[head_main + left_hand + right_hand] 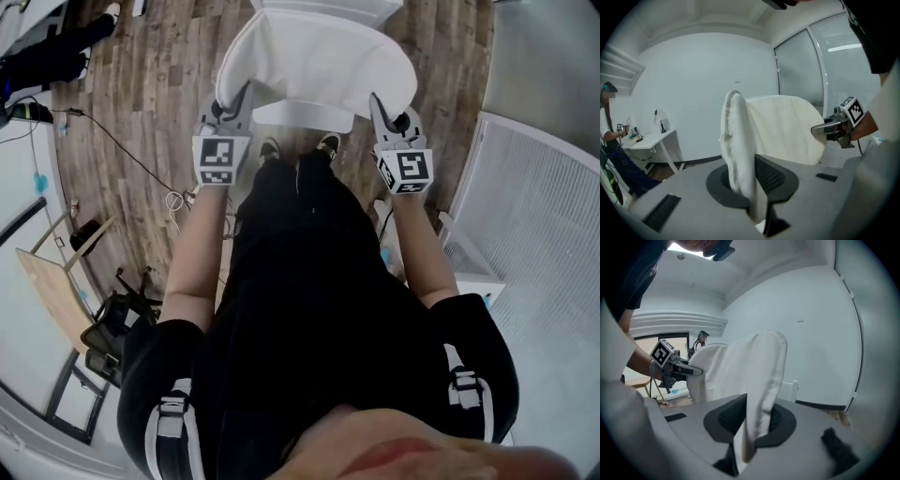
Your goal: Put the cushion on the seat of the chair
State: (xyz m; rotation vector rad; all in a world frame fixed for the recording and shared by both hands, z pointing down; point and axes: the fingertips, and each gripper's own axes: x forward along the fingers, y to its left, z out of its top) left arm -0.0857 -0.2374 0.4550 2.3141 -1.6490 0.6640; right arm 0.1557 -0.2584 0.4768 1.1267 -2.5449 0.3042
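Observation:
A white padded cushion hangs between my two grippers, just above a white chair whose edge shows under the cushion's near side. My left gripper is shut on the cushion's left edge, and my right gripper is shut on its right edge. In the left gripper view the cushion stands edge-on, pinched between the jaws of the left gripper, with the right gripper across it. The right gripper view mirrors this: the right gripper clamps the cushion, with the left gripper opposite.
The floor is wood planks with cables on the left. A white slatted unit stands at the right, a wooden board at the lower left. Another person stands by a white desk. A glass partition is close.

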